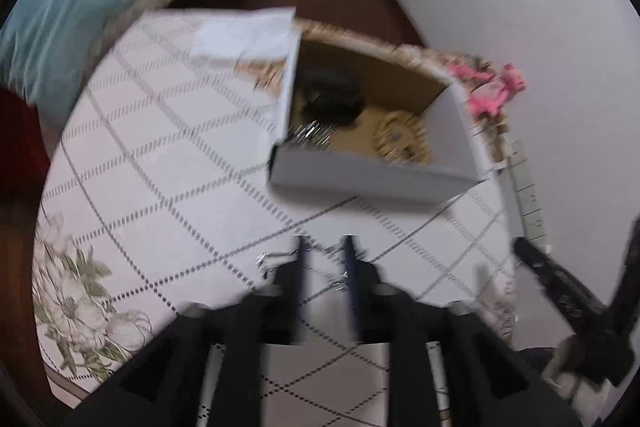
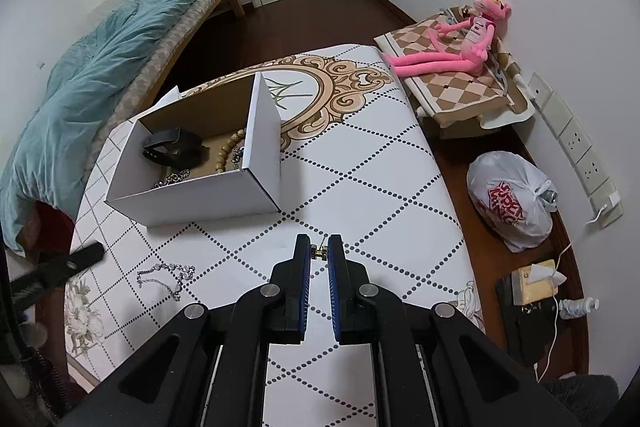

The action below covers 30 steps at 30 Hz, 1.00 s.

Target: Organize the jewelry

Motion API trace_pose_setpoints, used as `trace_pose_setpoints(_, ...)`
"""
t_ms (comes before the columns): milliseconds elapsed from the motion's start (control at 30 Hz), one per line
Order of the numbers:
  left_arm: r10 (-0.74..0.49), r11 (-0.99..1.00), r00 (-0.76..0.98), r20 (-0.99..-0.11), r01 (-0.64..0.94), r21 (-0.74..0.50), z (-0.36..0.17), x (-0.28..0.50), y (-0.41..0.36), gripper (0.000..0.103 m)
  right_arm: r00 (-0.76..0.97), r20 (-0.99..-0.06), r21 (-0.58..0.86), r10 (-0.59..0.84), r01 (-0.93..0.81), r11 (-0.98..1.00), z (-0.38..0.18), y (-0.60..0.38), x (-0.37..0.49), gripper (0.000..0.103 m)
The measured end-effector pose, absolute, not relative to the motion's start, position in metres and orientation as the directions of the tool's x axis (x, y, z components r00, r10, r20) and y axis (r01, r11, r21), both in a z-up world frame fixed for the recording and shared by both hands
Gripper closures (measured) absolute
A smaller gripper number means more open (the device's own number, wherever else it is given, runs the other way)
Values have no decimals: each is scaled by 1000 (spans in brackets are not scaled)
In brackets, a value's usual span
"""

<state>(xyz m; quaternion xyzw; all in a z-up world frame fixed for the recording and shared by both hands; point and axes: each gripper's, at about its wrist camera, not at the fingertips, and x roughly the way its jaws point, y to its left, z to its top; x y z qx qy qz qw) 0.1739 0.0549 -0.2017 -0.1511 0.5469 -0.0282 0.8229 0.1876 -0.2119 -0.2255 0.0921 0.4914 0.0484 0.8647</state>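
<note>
A white cardboard box [image 2: 192, 195] stands on the diamond-patterned table [image 2: 360, 167]. It holds a black strap [image 2: 176, 147], a wooden bead bracelet [image 2: 228, 147] and silvery chains. My right gripper [image 2: 319, 247] is shut on a small gold-coloured piece of jewelry [image 2: 319, 251], above the cloth in front of the box. A silver chain [image 2: 166, 273] lies loose on the table to the left. In the blurred left wrist view, my left gripper [image 1: 327, 247] hovers over that chain [image 1: 266, 263]. Its jaws stand apart and press on nothing. The box [image 1: 360, 183] lies just beyond it.
A bed with a teal quilt [image 2: 100, 67] runs along the left. A pink plush toy [image 2: 460, 43] sits on a low checkered stand at the right. On the floor by the wall sockets [image 2: 576, 143] are a white plastic bag [image 2: 512, 203] and a tissue box [image 2: 536, 281].
</note>
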Motion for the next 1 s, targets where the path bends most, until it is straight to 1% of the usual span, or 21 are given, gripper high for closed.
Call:
trace_pose_setpoints(33,-196,956,386,-901,-131,-264,-211,176,56,29,509,-843,207,173,11,978,-227,-213,187,94)
trace_pose_setpoints(67,-195,956,380,-904,-134,-262,-217,176,56,23,506,-845,207,171,14,978,-229,-213,186,94)
trace_pose_setpoints(167,-184,961,335,-924,-138,-241,-238,181,49,22,490,-856,205,165,29,978,-237,-217,184,94)
trace_pose_setpoints(333,-74,992,329,-942,-71,-103,-249,184,17,21,477,-867,191,146,47,980,-246,-223,183,94)
trace_pose_setpoints(633,-32,999,370,-928,20,-27,-254,192,-25,23,462,-878,172,122,67,983,-256,-227,187,94)
trace_pose_setpoints(667,-22,1000,378,-926,27,-13,-254,191,-28,25,459,-880,170,121,67,983,-257,-227,187,94)
trace_pose_setpoints(700,-17,999,386,-922,34,-4,-253,191,-31,35,456,-882,168,120,67,984,-259,-227,186,94)
trace_pose_setpoints(733,-24,999,401,-916,49,-4,-251,189,-33,52,453,-884,166,118,67,984,-261,-227,186,94)
trace_pose_setpoints(767,-27,999,407,-913,54,-6,-250,192,-30,66,451,-885,164,116,68,984,-262,-227,186,94)
trace_pose_setpoints(800,-35,998,406,-913,59,-12,-249,192,-29,92,447,-887,165,117,69,984,-264,-227,185,94)
trace_pose_setpoints(833,-51,998,398,-916,59,-30,-249,192,-27,98,445,-888,166,118,69,984,-265,-227,185,94)
trace_pose_setpoints(900,-72,997,397,-915,52,-56,-249,192,-22,100,443,-889,164,118,67,984,-266,-227,184,94)
trace_pose_setpoints(1000,-95,995,399,-912,36,-88,-248,186,-18,100,443,-888,165,122,60,984,-266,-224,183,94)
